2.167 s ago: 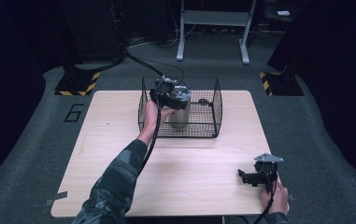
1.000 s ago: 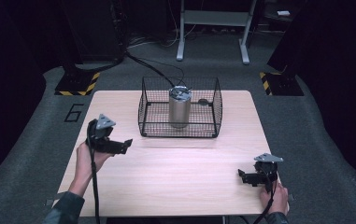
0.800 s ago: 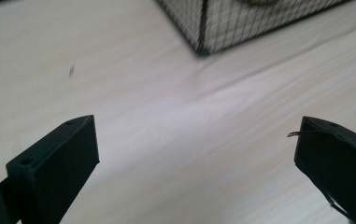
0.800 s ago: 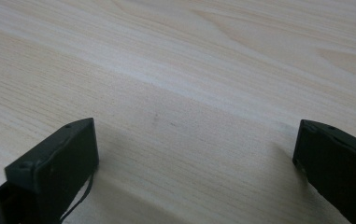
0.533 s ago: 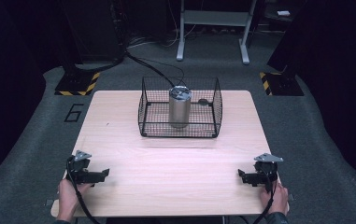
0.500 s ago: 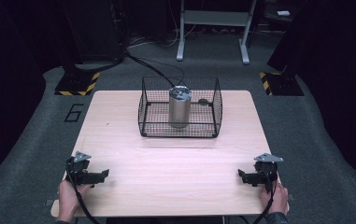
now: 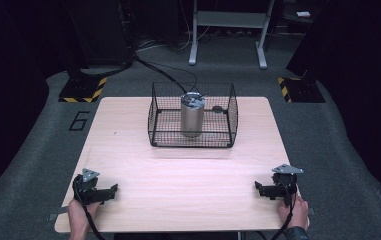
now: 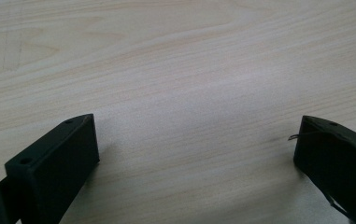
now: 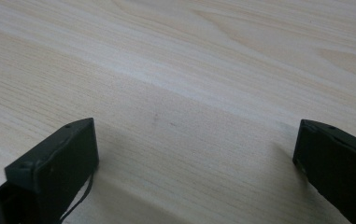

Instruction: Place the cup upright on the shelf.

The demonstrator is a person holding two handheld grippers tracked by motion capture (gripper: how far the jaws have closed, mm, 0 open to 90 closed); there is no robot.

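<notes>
Grippers (image 7: 112, 190) (image 7: 259, 188) near table (image 7: 188, 200) front edge, spread.

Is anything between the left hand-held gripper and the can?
Yes: the can stands inside the wire basket, whose near wall faces the left hand-held gripper. The basket is open on top; only bare table lies between.

A fixed high camera looks forward and down on the whole worktop (image 7: 188, 170) from its near edge. Each claw-mounted camera faces bare wood at close range, between its black jaws, sharing only the worktop's lower corners.
</notes>
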